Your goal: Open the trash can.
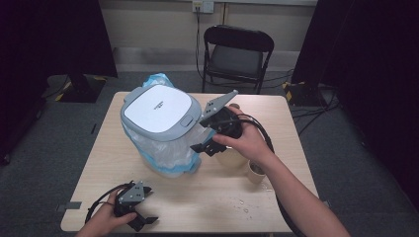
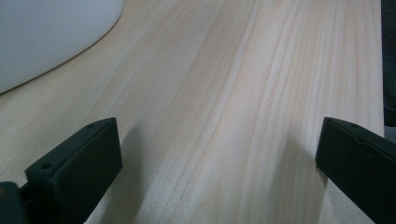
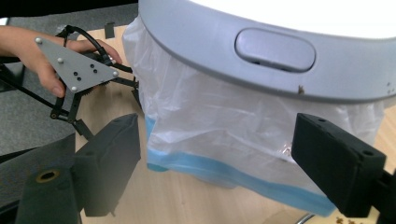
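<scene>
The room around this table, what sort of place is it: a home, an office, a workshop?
Probably a lab or studio set up for recording, not a home: black curtains hang at the sides, cables trail over grey carpet, and a lone folding chair faces the bare wooden table.

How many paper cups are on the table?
2: one paper cup stands by the right wrist, a second cup sits partly hidden under the right hand. The bin may hide others.
</scene>
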### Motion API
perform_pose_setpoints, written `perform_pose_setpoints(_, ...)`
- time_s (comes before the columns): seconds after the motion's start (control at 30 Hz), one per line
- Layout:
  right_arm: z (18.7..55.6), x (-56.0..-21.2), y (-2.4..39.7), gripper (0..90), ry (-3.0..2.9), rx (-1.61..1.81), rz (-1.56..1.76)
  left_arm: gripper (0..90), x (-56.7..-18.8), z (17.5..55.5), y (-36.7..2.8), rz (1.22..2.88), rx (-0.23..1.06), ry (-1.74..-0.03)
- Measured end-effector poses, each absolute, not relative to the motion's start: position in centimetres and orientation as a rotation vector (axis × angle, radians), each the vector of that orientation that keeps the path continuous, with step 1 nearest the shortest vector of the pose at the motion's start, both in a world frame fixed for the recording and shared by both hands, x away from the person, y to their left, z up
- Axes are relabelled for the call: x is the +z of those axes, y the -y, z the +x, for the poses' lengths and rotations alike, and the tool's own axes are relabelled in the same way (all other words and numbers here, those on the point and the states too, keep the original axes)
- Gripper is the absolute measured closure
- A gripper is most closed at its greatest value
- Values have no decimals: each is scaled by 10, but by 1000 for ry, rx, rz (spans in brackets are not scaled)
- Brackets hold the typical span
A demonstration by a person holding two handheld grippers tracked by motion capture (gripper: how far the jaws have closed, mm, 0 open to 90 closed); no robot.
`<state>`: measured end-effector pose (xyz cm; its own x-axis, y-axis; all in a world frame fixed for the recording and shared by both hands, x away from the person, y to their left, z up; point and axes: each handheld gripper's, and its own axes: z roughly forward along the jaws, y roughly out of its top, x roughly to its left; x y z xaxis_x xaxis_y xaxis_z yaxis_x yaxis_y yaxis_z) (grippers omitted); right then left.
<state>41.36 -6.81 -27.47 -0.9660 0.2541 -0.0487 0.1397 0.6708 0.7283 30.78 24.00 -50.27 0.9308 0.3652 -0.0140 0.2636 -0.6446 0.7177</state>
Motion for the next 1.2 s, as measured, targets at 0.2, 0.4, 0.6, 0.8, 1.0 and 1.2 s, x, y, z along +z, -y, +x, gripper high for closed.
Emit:
perform_pose_setpoints(0.2, 413, -270, 64, 151, -2738, 1193, 326, 0, -502, 308, -240, 2310, 165, -436)
perform_pose_setpoints(0.4, 415, -260, 57, 150, -2735, 1191, 318, 0, -502, 308, -240, 2311, 165, -435)
perform_pose_setpoints(0.6, 419, -252, 49, 150, -2728, 1193, 306, 0, -503, 308, -240, 2308, 164, -435)
perform_pose_setpoints(0.8, 425, -249, 42, 150, -2734, 1177, 293, 0, -502, 308, -240, 2309, 164, -435)
perform_pose_setpoints(1.0, 429, -250, 36, 150, -2735, 1174, 292, 0, -503, 308, -240, 2308, 165, -435)
perform_pose_setpoints(1.2, 430, -254, 30, 140, -2724, 1183, 282, 0, -503, 308, -240, 2307, 165, -435)
